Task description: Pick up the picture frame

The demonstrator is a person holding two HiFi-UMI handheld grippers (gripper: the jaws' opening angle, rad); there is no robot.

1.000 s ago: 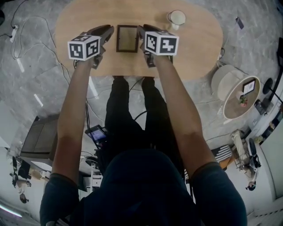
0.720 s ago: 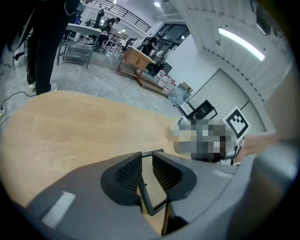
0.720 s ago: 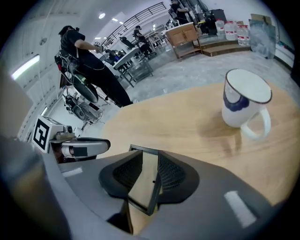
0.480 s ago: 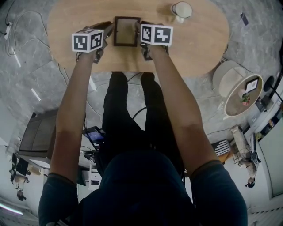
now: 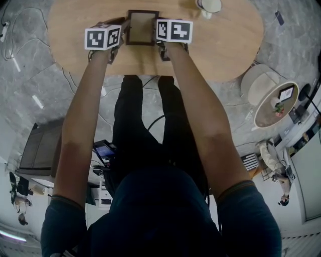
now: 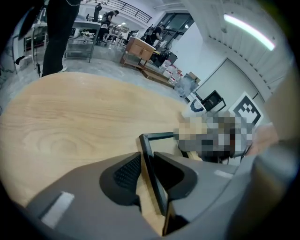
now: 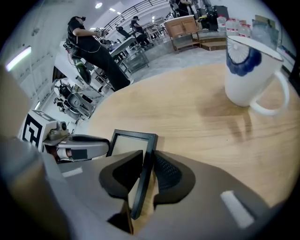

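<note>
The frame was held between the two grippers over the far part of the bench, straight ahead of the person. The left gripper had the frame's left edge and the right gripper had its right edge.

In the left gripper view, the left gripper's fingers were narrow and closed on the dark rim of the frame, which ran up between the ribbed pads and stood out past them. In the right gripper view, the right gripper's fingers gripped the opposite rim in the same way, and the frame showed its pale panel tilted toward the camera. No view showed whether the frame's lower edge touched the bench.

A white mug with a blue pattern stood upright on the bench, well apart from the frame and to its right, handle toward the right. At the top edge of the head view the mug was partly cut off. What it held could not be told.
</note>
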